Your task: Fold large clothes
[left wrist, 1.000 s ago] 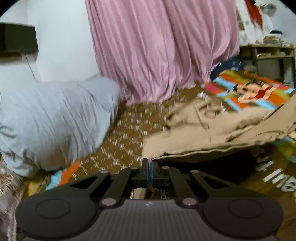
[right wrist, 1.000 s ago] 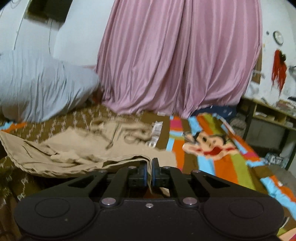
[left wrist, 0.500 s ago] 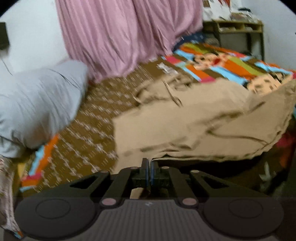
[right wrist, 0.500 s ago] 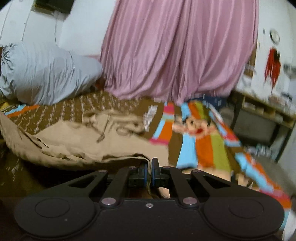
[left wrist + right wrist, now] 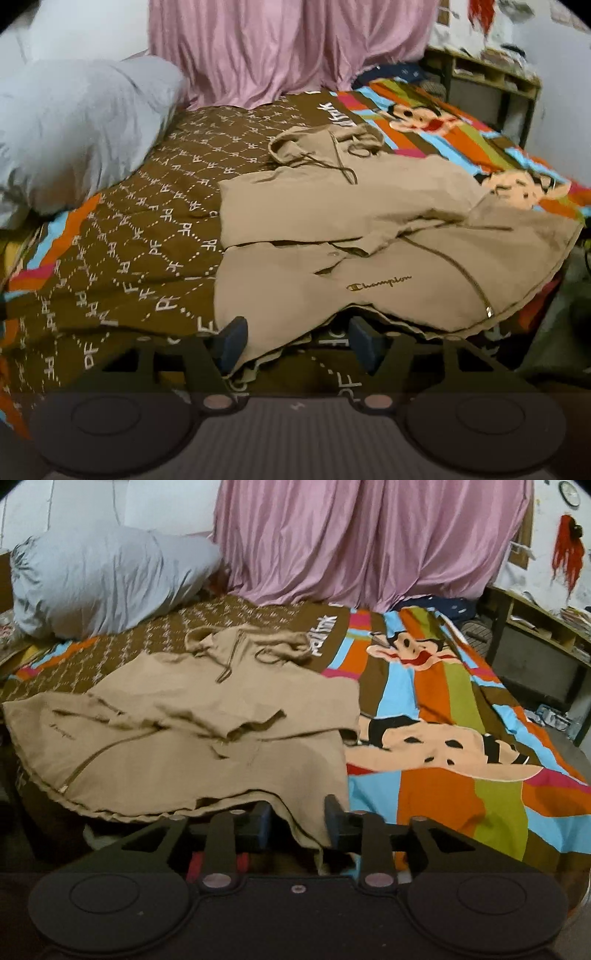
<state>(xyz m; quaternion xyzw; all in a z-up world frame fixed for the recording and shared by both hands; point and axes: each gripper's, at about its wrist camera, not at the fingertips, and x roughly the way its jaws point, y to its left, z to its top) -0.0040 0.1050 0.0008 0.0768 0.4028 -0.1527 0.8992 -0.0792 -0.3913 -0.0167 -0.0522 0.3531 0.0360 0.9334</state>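
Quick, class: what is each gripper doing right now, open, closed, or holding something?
Left gripper: jaws opening, tan hoodie hem between them, unpinched.
Right gripper: jaws opening, hoodie corner between them, released.

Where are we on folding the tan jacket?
Done: the tan jacket lies spread on the bed, sleeves across its front. In hand: both the left gripper and right gripper are opening, hem loose between their jaws. Left: it still reaches from hood to hem, so lengthwise folds remain.

This is a bedroom at home: a bed [image 5: 461, 775] with a colourful cover, a pillow [image 5: 110, 579], pink curtains [image 5: 369, 539].
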